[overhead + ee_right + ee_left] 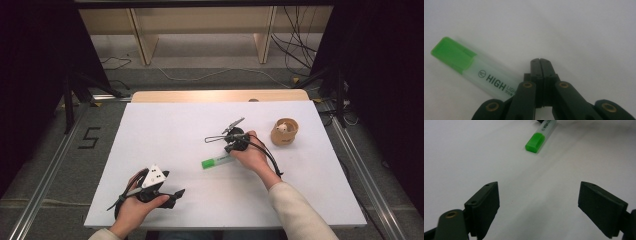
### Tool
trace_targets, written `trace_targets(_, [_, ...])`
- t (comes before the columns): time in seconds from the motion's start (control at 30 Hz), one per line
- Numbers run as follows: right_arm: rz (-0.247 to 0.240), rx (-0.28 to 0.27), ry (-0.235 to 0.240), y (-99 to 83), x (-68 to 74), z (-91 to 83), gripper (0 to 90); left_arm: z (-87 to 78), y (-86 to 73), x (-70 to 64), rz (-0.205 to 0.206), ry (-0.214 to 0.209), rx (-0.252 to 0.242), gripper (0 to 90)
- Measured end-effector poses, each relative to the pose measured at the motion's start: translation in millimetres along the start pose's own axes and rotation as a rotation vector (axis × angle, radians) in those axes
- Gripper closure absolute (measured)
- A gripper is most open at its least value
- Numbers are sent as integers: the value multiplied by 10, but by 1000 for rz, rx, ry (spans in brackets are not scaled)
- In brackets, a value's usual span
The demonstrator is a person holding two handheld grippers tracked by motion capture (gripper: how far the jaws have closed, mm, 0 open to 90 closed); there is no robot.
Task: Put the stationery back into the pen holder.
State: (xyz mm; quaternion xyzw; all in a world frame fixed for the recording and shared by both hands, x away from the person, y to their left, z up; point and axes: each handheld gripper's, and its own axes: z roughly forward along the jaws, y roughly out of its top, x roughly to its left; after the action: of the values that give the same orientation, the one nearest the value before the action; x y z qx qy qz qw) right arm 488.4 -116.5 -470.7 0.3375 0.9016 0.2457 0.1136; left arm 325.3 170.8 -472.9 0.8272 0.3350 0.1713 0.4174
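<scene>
One green highlighter [217, 162] lies mid-table beside the right gripper [540, 61], jaws pressed together, while the left gripper [539, 205] gapes wide near-left.

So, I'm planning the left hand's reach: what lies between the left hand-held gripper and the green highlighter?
Nothing: the left gripper view shows only bare white table between the open left hand-held gripper and the green highlighter.

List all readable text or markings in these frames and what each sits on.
"HIGH", then "LIGH" cut off behind the shut right gripper: on the green highlighter, after a small round logo too small to read.
"5": marked on the floor left of the table.
Print on the highlighter in the left gripper view: blurred, unreadable.
</scene>
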Motion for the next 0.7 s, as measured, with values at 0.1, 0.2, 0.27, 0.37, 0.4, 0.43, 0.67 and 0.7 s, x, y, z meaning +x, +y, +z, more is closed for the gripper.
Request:
trace_targets(0.1, [13, 18, 11, -51, 48, -31, 900, -6, 0, 6, 6, 2, 3, 172])
trace_targets(0.2, [-3, 12, 14, -102, 75, -62, 900, -6, -1, 13, 9, 4, 3, 172])
trace_targets(0.27, [-4, 10, 18, -132, 98, -80, 900, -2, -1, 8, 3, 5, -1, 173])
trace_targets(0.37, [-10, 14, 23, -180, 128, -112, 900, -9, -1, 8, 6, 4, 3, 172])
trace_targets(0.4, [-6, 16, 22, -200, 141, -124, 900, -10, -1, 12, 9, 6, 3, 172])
trace_targets(0.43, [-18, 9, 23, -217, 143, -131, 900, -8, -2, 12, 6, 7, 1, 172])
trace_targets(0.67, [-13, 26, 39, -326, 214, -213, 900, -9, -1, 11, 9, 6, 4, 172])
trace_targets(0.7, [-9, 30, 42, -338, 226, -221, 900, -9, -2, 8, 5, 6, 4, 172])
